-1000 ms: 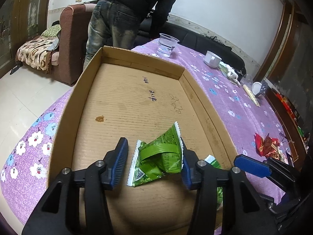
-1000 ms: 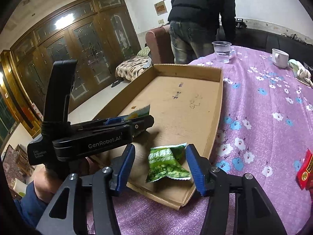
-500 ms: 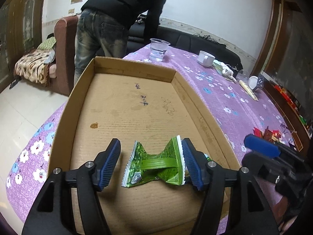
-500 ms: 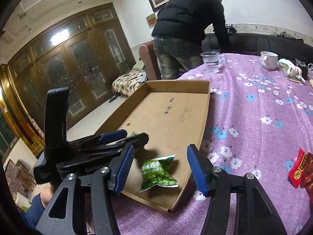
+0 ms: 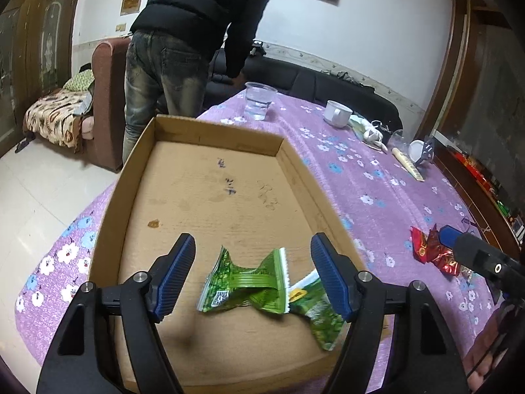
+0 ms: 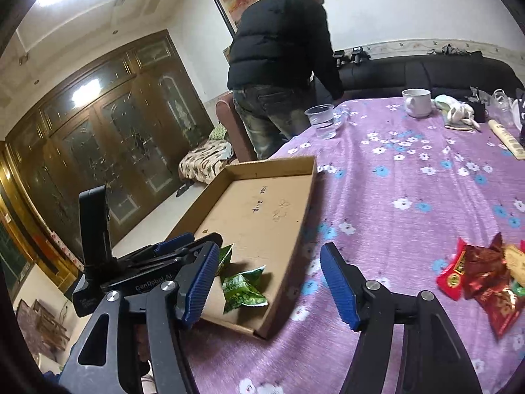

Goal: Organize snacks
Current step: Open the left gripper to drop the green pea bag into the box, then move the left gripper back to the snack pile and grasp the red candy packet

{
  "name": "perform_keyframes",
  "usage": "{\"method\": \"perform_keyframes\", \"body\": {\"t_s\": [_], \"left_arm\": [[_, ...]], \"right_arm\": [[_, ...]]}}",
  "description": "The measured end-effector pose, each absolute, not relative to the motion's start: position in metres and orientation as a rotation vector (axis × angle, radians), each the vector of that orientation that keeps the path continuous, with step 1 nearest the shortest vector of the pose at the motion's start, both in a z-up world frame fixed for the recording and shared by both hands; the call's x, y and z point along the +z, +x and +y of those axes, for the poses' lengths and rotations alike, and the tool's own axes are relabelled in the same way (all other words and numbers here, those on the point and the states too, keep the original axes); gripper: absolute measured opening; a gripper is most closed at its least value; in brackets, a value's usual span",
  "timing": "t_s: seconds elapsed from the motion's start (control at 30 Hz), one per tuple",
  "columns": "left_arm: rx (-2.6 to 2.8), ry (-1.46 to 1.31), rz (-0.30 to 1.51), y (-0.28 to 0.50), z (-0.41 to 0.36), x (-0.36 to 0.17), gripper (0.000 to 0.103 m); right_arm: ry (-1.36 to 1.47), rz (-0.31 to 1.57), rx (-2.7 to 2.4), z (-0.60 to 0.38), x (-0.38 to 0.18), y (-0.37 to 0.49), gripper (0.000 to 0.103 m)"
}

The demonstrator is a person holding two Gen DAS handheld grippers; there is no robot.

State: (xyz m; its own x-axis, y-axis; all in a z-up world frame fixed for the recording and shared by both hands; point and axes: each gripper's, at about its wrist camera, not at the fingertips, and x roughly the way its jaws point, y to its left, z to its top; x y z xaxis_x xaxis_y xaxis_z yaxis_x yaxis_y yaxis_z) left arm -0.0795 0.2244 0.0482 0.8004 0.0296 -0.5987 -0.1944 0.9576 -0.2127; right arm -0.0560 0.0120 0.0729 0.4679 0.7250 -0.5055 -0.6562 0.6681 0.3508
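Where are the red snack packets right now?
The red snack packets lie on the purple tablecloth, outside the cardboard tray to its right; in the right wrist view they sit at the right edge.

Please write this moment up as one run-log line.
left gripper: open, just opened | right gripper: open, just opened | green packets: two, in box | red packets: on tablecloth
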Motion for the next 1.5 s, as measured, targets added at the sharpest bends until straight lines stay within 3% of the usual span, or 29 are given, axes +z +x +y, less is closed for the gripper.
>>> {"method": "perform_keyframes", "body": {"t_s": [0.4,0.97,1.5], "left_arm": [[0.06,-0.191,0.607,-0.083,0.18,0.078,0.073],[-0.065,-0.124,0.669,-0.062,0.113,0.085,0.073],[-0.211,-0.044,0.848,-0.002,0.026,0.059,0.073]], "right_arm": [[0.3,0.565,0.771,-0.059,0.087,-0.049,0.075],[0.499,0.588,0.609,-0.152,0.075,-0.025,0.076],[0.577,0.651,0.497,-0.215,0.046,-0.001,0.078]]}}
